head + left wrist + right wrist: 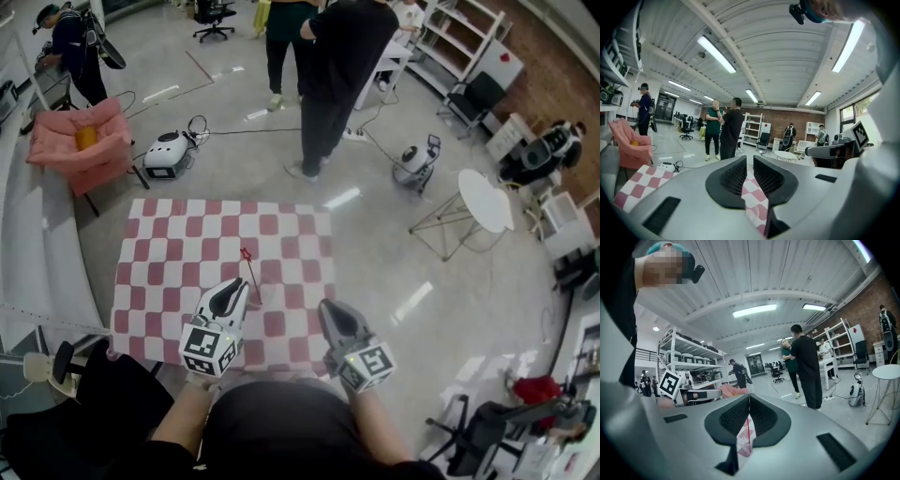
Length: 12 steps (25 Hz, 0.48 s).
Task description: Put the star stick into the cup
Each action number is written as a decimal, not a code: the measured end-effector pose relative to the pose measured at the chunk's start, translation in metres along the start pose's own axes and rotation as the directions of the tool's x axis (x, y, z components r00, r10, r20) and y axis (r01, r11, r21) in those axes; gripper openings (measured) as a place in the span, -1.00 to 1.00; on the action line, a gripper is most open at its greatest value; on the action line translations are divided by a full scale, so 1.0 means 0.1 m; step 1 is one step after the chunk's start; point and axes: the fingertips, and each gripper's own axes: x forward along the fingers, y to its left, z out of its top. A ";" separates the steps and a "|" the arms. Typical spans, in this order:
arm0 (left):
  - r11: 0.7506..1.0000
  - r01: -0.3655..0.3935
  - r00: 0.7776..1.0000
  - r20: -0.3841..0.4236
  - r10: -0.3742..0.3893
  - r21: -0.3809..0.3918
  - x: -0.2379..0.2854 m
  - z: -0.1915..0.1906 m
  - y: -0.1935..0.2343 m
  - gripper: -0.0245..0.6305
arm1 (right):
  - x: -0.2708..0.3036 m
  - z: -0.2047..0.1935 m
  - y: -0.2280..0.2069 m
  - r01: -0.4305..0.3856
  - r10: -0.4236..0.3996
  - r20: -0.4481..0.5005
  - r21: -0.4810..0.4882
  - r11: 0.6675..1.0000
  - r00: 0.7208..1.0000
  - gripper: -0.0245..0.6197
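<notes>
I'm holding my left gripper point(238, 285) with its ribbed black jaws a little apart, and my right gripper point(328, 307) tip-to-tip, both empty. The thin red star stick point(250, 272) is standing near-upright, star uppermost, on the checked cloth point(169, 244) just ahead of my left gripper.

We've got the head cam looking steeply down on the checkered cloth point(187, 244). Both gripper cams sit right behind their jaws, facing roughly level. The cloth shows between the jaws too.

Checked cloth point(187, 253) matt; floor point(394, 272) glossy; left gripper point(750, 157) plastic.
</notes>
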 end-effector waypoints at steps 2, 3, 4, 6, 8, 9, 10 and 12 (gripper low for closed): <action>1.000 -0.009 1.000 0.010 0.009 -0.001 -0.09 0.04 -0.09 -0.70 | -0.04 -0.03 0.04 -0.026 0.026 -0.017 -0.009 1.000 1.000 -0.87; 1.000 -0.011 1.000 0.015 0.011 0.000 -0.12 0.06 -0.14 -0.70 | -0.04 -0.02 0.06 -0.041 0.041 -0.021 -0.011 0.999 0.999 -0.87; 1.000 -0.013 1.000 0.020 0.013 0.002 -0.15 0.08 -0.18 -0.70 | -0.04 -0.01 0.09 -0.055 0.055 -0.020 -0.013 0.998 0.998 -0.87; 1.000 -0.018 0.999 0.027 0.018 0.011 -0.22 0.10 -0.24 -0.70 | -0.04 0.02 0.14 -0.082 0.082 -0.013 -0.023 0.996 0.997 -0.87; 1.000 -0.022 0.999 0.031 0.021 0.017 -0.28 0.11 -0.31 -0.73 | -0.04 0.04 0.19 -0.105 0.105 -0.012 -0.031 0.994 0.994 -0.87; 1.000 -0.023 0.999 0.032 0.023 0.016 -0.31 0.11 -0.34 -0.73 | -0.05 0.04 0.21 -0.116 0.115 -0.013 -0.033 0.993 0.993 -0.87; 1.000 -0.026 0.999 0.032 0.025 0.015 -0.35 0.12 -0.37 -0.74 | -0.06 0.05 0.23 -0.127 0.126 -0.014 -0.036 0.991 0.992 -0.87; 0.999 -0.032 0.999 0.030 0.032 0.009 -0.42 0.12 -0.41 -0.76 | -0.06 0.06 0.28 -0.149 0.149 -0.016 -0.042 0.988 0.989 -0.87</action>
